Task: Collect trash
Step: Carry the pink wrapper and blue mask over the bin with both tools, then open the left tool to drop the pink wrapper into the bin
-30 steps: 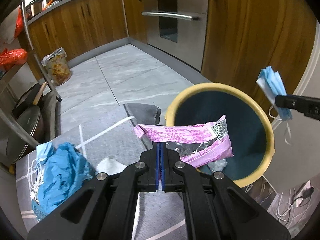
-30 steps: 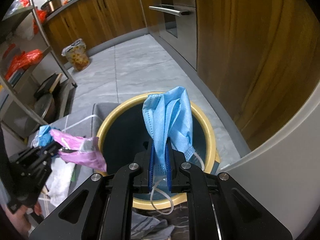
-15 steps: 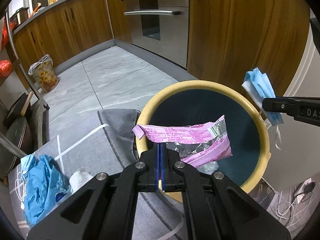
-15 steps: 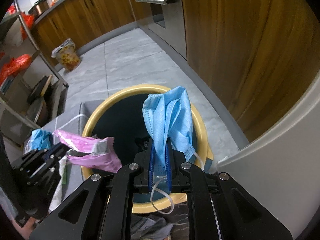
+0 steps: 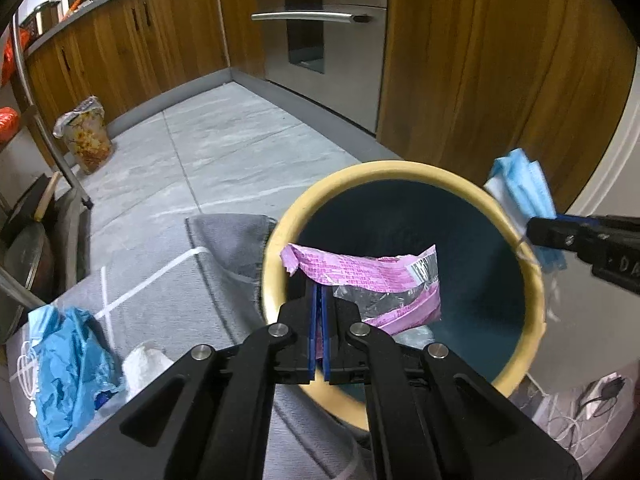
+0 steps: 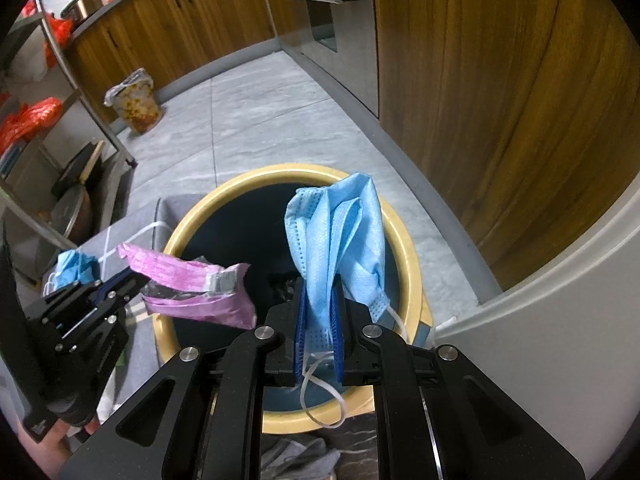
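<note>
A round bin with a yellow rim (image 5: 404, 168) (image 6: 280, 172) and a dark inside stands on the floor. My left gripper (image 5: 319, 300) is shut on a pink snack wrapper (image 5: 360, 276) (image 6: 192, 280), which hangs over the bin's near left side. My right gripper (image 6: 318, 304) is shut on a blue face mask (image 6: 336, 236) (image 5: 524, 192), held over the bin's right side with its white ear loop dangling below the jaws. In the left wrist view the right gripper (image 5: 532, 234) enters from the right edge. Some pale trash lies at the bin's bottom.
A grey mat (image 5: 160, 280) beside the bin carries crumpled blue material (image 5: 68, 348) and a white wad (image 5: 144, 364). Wooden cabinets (image 5: 460, 60), an oven (image 5: 320, 20), a metal rack with pans (image 5: 28, 220) and a lined waste basket (image 5: 86, 132) surround the floor. Cables lie at bottom right (image 5: 592, 396).
The left gripper carried the pink wrapper from the bin's left edge to over its opening, then stayed. The right gripper with the mask sank slightly over the bin.
</note>
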